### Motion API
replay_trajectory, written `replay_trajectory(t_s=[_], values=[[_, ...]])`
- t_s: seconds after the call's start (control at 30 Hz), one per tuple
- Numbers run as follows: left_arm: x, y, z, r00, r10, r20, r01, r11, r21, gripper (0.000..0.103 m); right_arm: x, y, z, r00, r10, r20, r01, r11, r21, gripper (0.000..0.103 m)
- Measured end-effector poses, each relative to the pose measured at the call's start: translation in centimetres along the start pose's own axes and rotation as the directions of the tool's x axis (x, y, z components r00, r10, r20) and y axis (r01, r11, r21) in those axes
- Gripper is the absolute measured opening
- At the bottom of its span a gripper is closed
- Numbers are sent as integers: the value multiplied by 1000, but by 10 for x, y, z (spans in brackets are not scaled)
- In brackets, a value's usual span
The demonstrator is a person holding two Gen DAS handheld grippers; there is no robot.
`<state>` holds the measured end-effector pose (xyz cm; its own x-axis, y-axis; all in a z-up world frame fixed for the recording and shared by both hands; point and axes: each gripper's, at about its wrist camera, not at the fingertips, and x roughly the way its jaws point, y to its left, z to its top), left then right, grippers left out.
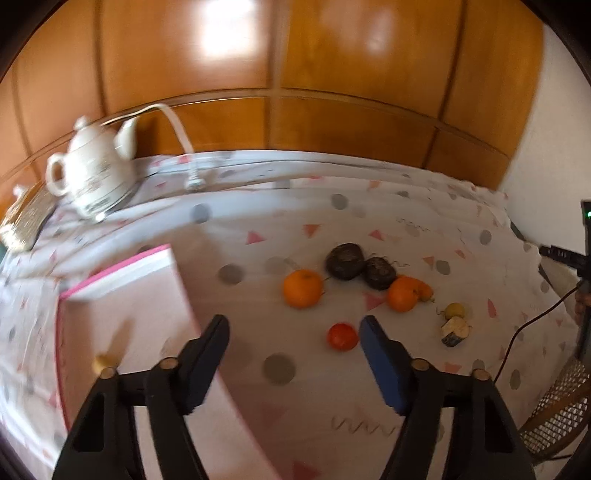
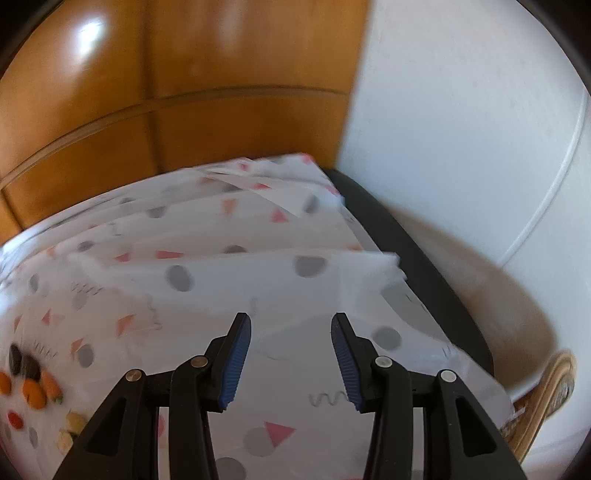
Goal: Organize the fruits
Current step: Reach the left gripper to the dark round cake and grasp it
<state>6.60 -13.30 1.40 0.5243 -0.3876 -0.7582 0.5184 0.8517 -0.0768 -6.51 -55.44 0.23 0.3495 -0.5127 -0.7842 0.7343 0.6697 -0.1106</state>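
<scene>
Left wrist: both grippers' fingers (image 1: 216, 332) released, empty; round fruits (image 1: 303, 288) point nowhere.

Bright daylight, glare on wood panels (image 1: 229, 33); motion blur, fisheye-bent edges.

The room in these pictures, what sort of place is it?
Probably a home dining or kitchen corner: a patterned tablecloth on the table, a white teapot, loose fruits and wooden cabinet doors behind.

Orange fruits (image 1: 303, 288), red tomato (image 1: 342, 336), white tablecloth (image 1: 369, 221) patterned with grey dots, pink triangles.
</scene>
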Motion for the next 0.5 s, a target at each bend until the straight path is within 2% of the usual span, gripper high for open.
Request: replay_trajectory(t_s=[0.13,0.33,0.5], values=[[26,-16,18,999,-36,-40,38,997,66,52,-7,16,0,996,85,20,-83,994,-69,46],[64,-37,35,994,-56,-94,69,987,142,51,1,16,0,996,88,-9,-88,994,-63,46],[95,-48,48,991,-35,-128,60,980,192,52,3,18,-2,994,107,-13,-108,991,-76,46]])
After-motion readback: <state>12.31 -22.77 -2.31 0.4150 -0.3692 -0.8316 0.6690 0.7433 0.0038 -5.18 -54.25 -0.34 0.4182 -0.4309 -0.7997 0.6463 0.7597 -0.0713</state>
